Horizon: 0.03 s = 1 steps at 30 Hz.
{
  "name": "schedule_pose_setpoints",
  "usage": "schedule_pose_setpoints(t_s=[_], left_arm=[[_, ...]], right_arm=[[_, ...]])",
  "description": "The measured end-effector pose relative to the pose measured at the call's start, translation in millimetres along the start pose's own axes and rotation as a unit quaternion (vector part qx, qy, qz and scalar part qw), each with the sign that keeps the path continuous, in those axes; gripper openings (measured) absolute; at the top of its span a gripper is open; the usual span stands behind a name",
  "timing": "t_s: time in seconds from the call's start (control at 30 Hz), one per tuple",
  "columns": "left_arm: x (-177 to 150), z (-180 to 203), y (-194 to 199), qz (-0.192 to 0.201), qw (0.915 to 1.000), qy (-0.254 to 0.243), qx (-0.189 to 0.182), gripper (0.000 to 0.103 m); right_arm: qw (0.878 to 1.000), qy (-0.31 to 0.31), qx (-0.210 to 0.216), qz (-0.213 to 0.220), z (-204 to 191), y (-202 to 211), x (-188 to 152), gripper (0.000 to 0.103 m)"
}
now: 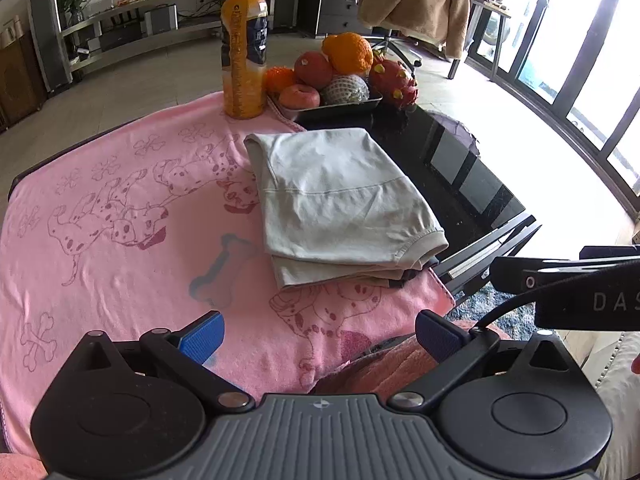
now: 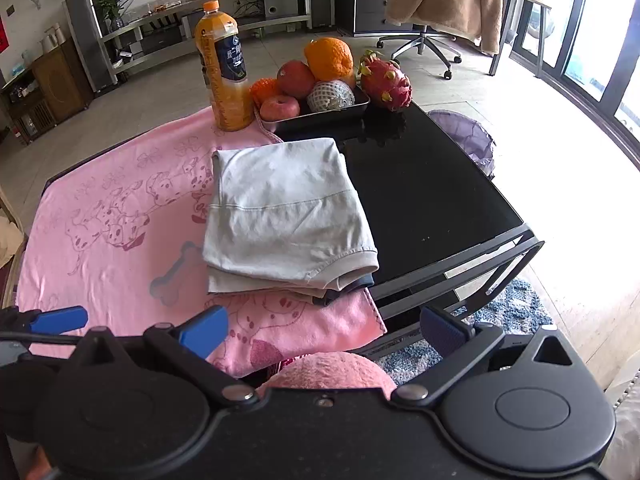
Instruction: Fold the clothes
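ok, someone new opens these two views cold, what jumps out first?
Probably the folded pale grey garment, lying at the right edge of the pink dog-print blanket that covers the near part of the black table. Behind it, the tall orange juice bottle stands on the blanket's far corner beside a metal tray piled with fruit. Both grippers, left and right, are open and empty, short of the garment.
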<state>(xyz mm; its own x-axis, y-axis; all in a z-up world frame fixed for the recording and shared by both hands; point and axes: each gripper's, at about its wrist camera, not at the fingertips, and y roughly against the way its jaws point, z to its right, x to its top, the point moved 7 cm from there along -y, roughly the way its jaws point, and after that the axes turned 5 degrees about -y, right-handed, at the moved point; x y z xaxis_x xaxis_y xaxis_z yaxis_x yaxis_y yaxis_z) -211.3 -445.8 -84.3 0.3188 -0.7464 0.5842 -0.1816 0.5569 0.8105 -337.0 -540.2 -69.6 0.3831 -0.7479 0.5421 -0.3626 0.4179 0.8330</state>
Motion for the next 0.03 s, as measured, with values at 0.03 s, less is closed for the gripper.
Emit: schedule_pose_setpoints(t_s=[0.03], left_arm=[[0.4,0.1,0.4,0.001,1.0000,-0.001,0.002,0.102]], right_arm=[[1.000,-0.001,0.001,0.000,0.1,-0.2,-0.3,0.103]])
